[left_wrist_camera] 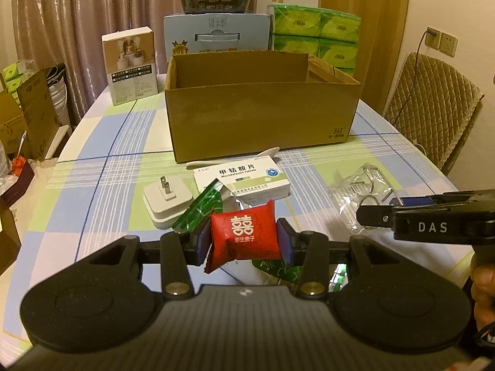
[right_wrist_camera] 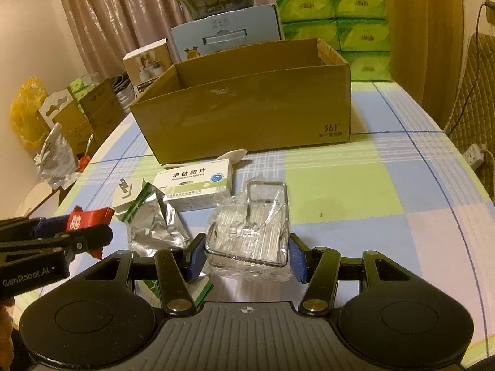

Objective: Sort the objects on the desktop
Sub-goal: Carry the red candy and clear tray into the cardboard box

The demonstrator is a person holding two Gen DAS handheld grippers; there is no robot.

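Observation:
My left gripper (left_wrist_camera: 244,242) is shut on a red sweet packet (left_wrist_camera: 244,235) with white characters, held just above the checked tablecloth (left_wrist_camera: 108,142). In the right wrist view the same packet (right_wrist_camera: 88,218) shows between the left gripper's fingers (right_wrist_camera: 92,232) at the left edge. My right gripper (right_wrist_camera: 247,258) has its blue pads against both sides of a clear plastic packet (right_wrist_camera: 250,232) holding a metal wire rack. That packet (left_wrist_camera: 362,190) lies right of the red one, with the right gripper (left_wrist_camera: 376,215) coming in from the right. An open cardboard box (left_wrist_camera: 263,117) stands behind.
On the cloth lie a white medicine box (left_wrist_camera: 244,179), a white plug adapter (left_wrist_camera: 167,204), a green foil packet (left_wrist_camera: 201,207), a silver pouch (right_wrist_camera: 157,225) and a white spoon (left_wrist_camera: 266,153). Tissue packs (left_wrist_camera: 315,34), cartons and a quilted chair (left_wrist_camera: 433,105) ring the table.

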